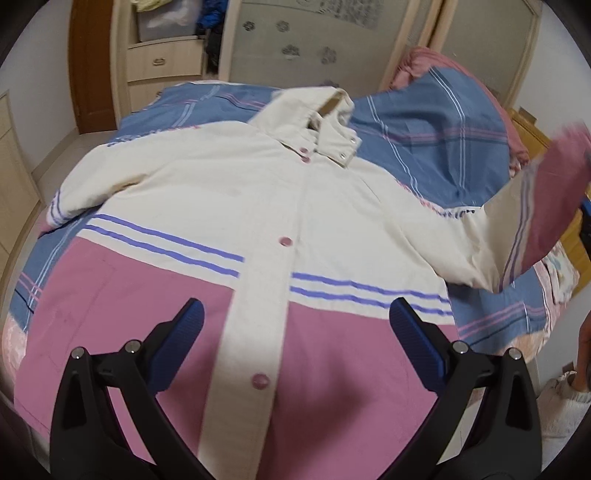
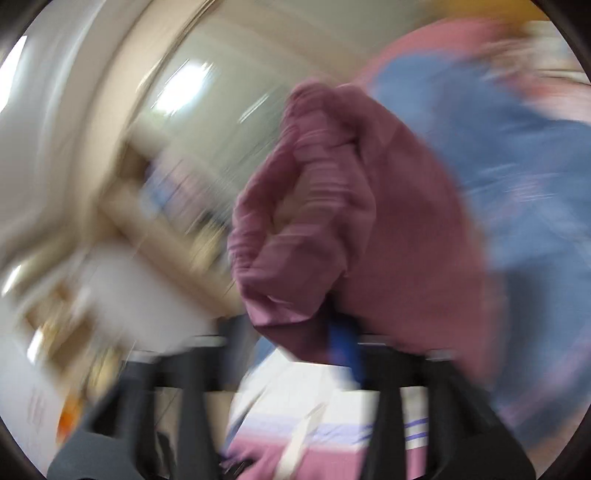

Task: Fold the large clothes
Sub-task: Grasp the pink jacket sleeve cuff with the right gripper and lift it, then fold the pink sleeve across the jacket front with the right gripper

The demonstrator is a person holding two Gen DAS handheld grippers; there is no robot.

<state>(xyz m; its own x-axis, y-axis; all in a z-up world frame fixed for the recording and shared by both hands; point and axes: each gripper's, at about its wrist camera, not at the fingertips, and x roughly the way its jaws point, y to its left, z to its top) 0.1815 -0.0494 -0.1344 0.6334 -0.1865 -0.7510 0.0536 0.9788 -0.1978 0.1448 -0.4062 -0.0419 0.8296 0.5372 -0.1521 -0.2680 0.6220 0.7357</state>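
My left gripper (image 1: 295, 332) hovers over the lower front of a large cream-and-pink button-up jacket w/ purple stripes (image 1: 258, 206); its two blue-padded fingers (image 1: 181, 343) are spread wide apart, gripping nothing. The jacket lies flat, front up, on a bed covered by a blue plaid sheet w/ pink and white lines (image 1: 424, 147). Cream top half, pink bottom half, cream placket down the middle w/ round pink buttons (image 1: 285, 242). The cream hood (image 1: 314, 107) sits at the far end, toward the wardrobe. One sleeve lies folded along the jacket's far-left side. The other sleeve, cream w/ a pink cuff end (image 1: 554, 206), is lifted off the bed at the right edge of the view.

My right gripper (image 2: 332, 332) view is heavily motion-blurred. The pink gathered cuff of that sleeve (image 2: 306, 229) stands up just in front of the camera, and the fingers appear pressed together on its lower edge; a blue pad (image 2: 343, 350) shows against the cloth.

Containers: an open wooden wardrobe shelf unit (image 1: 166, 48) in the far left corner holds a translucent storage box (image 1: 166, 22) w/ pale cloth on top; dark blue clothing (image 1: 212, 26) hangs beside it. Drawers below are shut.
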